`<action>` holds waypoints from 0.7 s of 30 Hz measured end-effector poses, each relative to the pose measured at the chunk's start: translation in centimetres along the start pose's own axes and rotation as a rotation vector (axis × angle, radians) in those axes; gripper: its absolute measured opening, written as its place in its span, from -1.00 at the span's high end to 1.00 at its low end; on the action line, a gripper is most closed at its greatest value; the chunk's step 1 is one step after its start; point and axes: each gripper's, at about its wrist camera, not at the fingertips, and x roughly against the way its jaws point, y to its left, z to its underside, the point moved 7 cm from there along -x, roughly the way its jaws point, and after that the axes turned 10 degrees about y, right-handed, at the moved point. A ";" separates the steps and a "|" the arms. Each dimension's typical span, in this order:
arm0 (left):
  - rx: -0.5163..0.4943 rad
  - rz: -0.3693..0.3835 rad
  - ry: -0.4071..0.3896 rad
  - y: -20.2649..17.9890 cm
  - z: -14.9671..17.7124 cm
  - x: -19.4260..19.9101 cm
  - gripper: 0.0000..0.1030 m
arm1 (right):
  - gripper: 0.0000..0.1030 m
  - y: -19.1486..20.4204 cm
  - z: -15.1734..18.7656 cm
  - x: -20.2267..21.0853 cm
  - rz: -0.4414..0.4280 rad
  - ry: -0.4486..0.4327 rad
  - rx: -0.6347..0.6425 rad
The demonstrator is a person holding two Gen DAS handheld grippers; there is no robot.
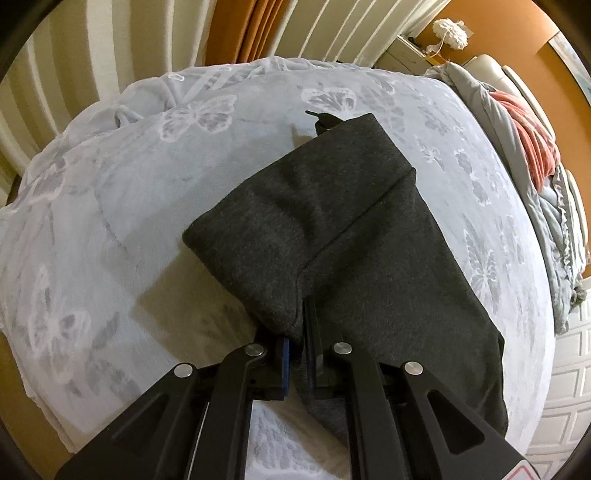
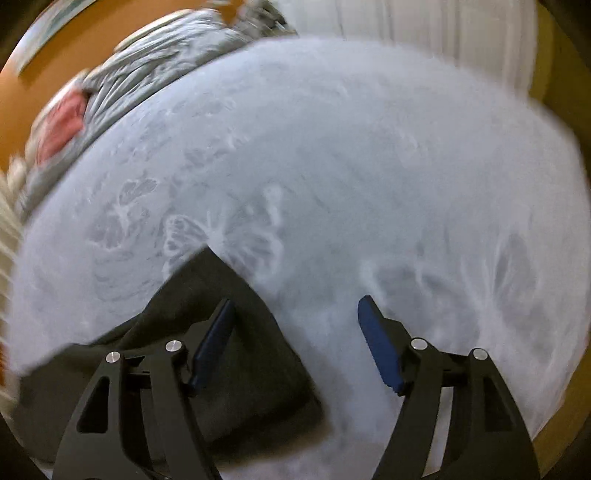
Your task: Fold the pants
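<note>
Dark grey pants (image 1: 332, 221) lie folded on the bed's pale butterfly-patterned sheet (image 1: 129, 206), the waistband end with a drawstring (image 1: 319, 115) pointing away. My left gripper (image 1: 300, 317) is shut on the near fold of the pants, with cloth pinched between its blue pads. In the right wrist view, which is blurred, a corner of the pants (image 2: 229, 354) lies at the lower left. My right gripper (image 2: 295, 301) is open above it. Its left finger (image 2: 216, 339) hangs over the dark cloth and its right finger (image 2: 376, 339) over the bare sheet (image 2: 369, 166). Nothing is gripped between them.
A crumpled grey duvet with a pink cloth (image 1: 528, 147) is heaped along the right side of the bed. Striped curtains (image 1: 110, 48) and an orange curtain (image 1: 240, 26) hang behind the bed. A white lamp (image 1: 448, 31) stands at the back right.
</note>
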 end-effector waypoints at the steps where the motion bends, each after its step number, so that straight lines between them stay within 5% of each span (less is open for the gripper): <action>1: 0.002 -0.001 -0.003 0.0 0.1 0.0 0.85 | -0.50 1.0 -0.3 0.0 0.008 -0.025 0.035; 3: 0.009 0.004 -0.004 0.1 0.1 0.1 0.84 | -0.63 2.6 -0.5 -1.2 0.020 -0.015 0.108; 4: 0.013 0.011 -0.003 0.2 0.1 0.1 0.83 | -0.16 3.6 -0.3 -2.0 0.016 0.027 0.156; 5: 0.014 0.018 0.000 0.4 0.1 0.1 0.81 | 0.68 4.4 -0.3 -2.3 -0.033 0.053 0.179; 7: 0.015 0.031 0.006 0.5 0.1 0.1 0.79 | 0.80 3.9 -2.1 0.6 -0.112 -0.011 0.098; 9: 0.018 0.045 0.014 0.7 0.1 0.2 0.77 | 0.80 2.0 -3.3 2.5 -0.178 -0.058 -0.015; 12: 0.014 0.038 0.017 0.6 0.1 0.1 0.76 | 0.74 -1.7 -1.8 -1.6 0.038 0.067 -0.087; 14: 0.004 0.020 0.013 0.4 0.2 0.1 0.76 | 0.70 -3.0 -1.4 -1.7 -0.014 0.092 -0.114; 15: -0.003 0.010 0.010 0.3 0.2 0.1 0.76 | 0.59 -3.7 -1.7 -0.7 -0.021 0.080 -0.130; 17: -0.013 -0.003 0.009 0.2 0.2 0.0 0.76 | -0.20 -4.6 -1.8 1.1 -0.050 0.030 -0.171; 19: -0.011 -0.011 0.009 0.1 0.2 0.0 0.76 | -0.27 -4.9 -1.0 1.5 -0.084 0.062 -0.189; 21: -0.006 -0.017 0.007 0.1 0.2 0.0 0.76 | -0.28 -4.8 1.0 0.3 -0.155 0.182 -0.196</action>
